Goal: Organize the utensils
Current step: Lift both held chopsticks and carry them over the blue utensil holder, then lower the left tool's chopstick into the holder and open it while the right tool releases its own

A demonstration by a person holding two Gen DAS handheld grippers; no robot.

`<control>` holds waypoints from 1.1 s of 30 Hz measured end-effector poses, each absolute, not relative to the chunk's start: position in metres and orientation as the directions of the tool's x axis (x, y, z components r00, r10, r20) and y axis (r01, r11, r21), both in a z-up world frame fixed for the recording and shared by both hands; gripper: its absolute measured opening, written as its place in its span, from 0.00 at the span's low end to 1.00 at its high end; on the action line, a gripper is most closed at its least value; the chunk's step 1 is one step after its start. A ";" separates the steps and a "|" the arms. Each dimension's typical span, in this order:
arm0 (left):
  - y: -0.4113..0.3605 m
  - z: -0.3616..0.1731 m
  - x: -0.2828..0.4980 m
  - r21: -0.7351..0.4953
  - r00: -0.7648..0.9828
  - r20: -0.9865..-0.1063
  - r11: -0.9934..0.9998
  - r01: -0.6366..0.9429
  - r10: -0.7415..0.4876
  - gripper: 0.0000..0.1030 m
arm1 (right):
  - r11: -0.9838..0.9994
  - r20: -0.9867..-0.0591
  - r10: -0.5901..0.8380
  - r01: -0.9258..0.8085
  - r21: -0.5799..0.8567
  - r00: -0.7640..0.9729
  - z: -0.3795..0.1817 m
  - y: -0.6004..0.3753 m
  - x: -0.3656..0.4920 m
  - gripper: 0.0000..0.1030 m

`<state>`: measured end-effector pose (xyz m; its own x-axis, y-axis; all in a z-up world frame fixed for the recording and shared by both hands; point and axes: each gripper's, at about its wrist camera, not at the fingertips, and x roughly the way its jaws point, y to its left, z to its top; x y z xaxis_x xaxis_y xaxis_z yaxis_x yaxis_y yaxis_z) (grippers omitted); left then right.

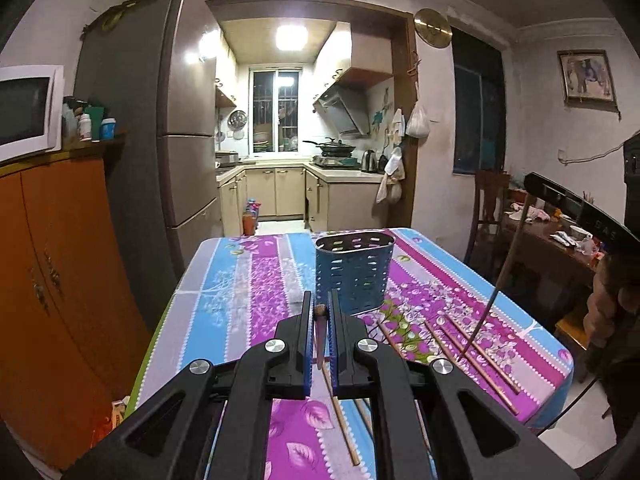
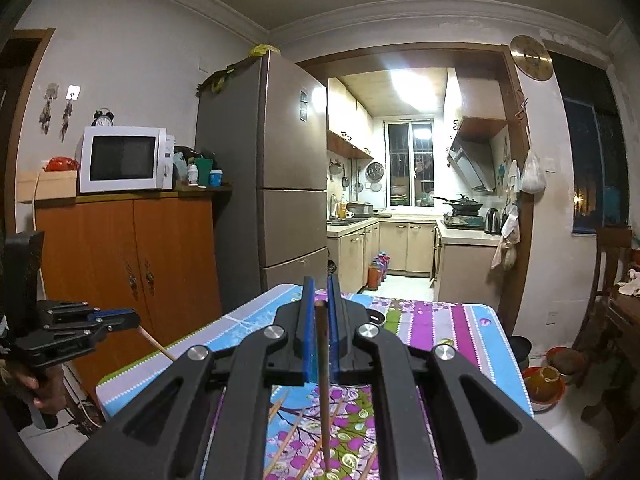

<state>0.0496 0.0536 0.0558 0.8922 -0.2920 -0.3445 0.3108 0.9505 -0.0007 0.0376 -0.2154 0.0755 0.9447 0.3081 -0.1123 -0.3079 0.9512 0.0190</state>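
Chopsticks hang pinched near their tops, one in each gripper's fingers, left gripper (image 1: 320, 312) and right gripper (image 2: 322, 300), probably ready to drop tip-first into the blue holder (image 1: 354, 270); more lie on the tabletop (image 1: 248, 280).

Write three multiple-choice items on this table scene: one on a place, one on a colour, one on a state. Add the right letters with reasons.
1. Where does the utensil holder stand?
A. on the tablecloth
B. on the microwave
C. on the floor

2. What colour is the holder?
A. red
B. blue
C. white

3. What is the left gripper doing?
A. open, empty
B. shut on a spoon
C. shut on a chopstick

Answers:
1 A, it stands on the striped floral cloth beyond the loose chopsticks.
2 B, its perforated wall is blue.
3 C, a brown stick sits clamped between the fingers.
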 end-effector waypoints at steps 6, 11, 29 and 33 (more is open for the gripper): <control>0.051 0.070 0.071 -0.021 0.875 -0.366 0.943 0.332 -0.317 0.08 | 0.947 -0.146 0.319 -0.320 0.016 0.936 0.087 -0.213 0.054 0.05; 0.054 0.098 0.090 -0.045 0.866 -0.366 0.936 0.349 -0.341 0.08 | 0.947 -0.167 0.320 -0.322 0.018 0.932 0.103 -0.217 0.073 0.05; -0.013 0.221 0.227 -0.001 0.790 -0.450 0.884 0.467 -0.417 0.07 | 0.939 -0.168 0.344 -0.335 0.081 0.924 0.206 -0.233 0.181 0.05; -0.029 0.211 0.264 0.014 0.775 -0.505 0.895 0.447 -0.379 0.07 | 0.944 -0.171 0.330 -0.320 0.084 0.928 0.208 -0.231 0.209 0.05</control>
